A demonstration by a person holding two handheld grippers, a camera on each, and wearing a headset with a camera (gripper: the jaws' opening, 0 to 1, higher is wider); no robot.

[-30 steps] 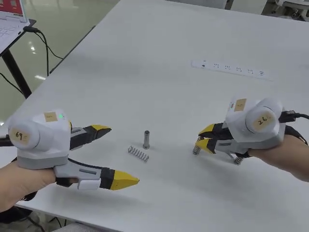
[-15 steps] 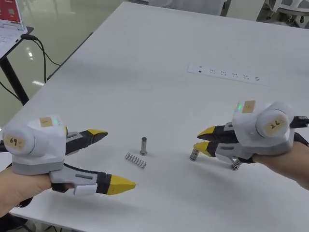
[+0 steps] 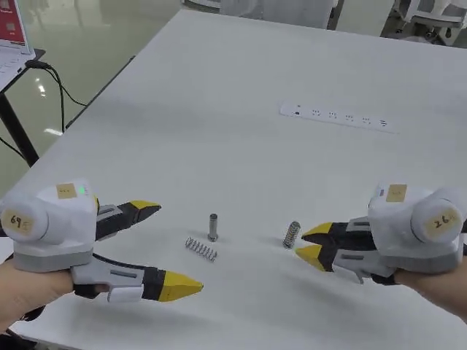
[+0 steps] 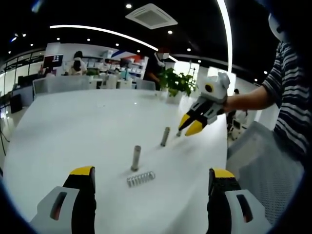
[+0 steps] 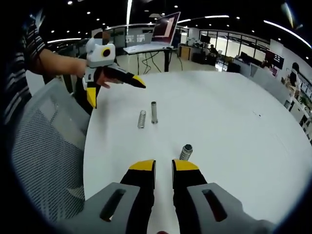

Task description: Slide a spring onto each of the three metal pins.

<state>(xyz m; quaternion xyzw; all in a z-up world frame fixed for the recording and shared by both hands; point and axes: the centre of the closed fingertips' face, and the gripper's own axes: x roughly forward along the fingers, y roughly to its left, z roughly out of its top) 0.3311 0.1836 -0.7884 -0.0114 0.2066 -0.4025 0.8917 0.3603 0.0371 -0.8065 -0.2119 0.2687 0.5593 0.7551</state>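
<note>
The white table (image 3: 241, 87) carries all the work items.

Left gripper (image 3: 166, 246): released, jaws spread wide, with nothing between them and nothing touching them. In the left gripper view, its two yellow-tipped jaws rise at either side of the lower field. In the right gripper view, it hangs above the near table edge with its tips aimed toward the pins.

Right gripper (image 3: 310, 243): jaws parted by a narrow gap only, holding nothing. Its own view confirms bare table between the yellow tips. The tips point toward the table centre.

A white power strip (image 3: 339, 117) lies flat farther back on the table, well apart from both grippers.

Sprung pin (image 3: 292, 234): stands upright with a spring around it. It is just beside the right gripper's tips, slightly ahead of them and not touching.

Bare pin (image 3: 213, 227): stands upright between the two grippers, nearer the left one, ahead of its open jaws.

Loose spring (image 3: 201, 249): lies on its side on the table just beside the base of the bare pin, on the side toward the person. In the left gripper view it sits in line with the gap between the left gripper's jaws, clear of both.
</note>
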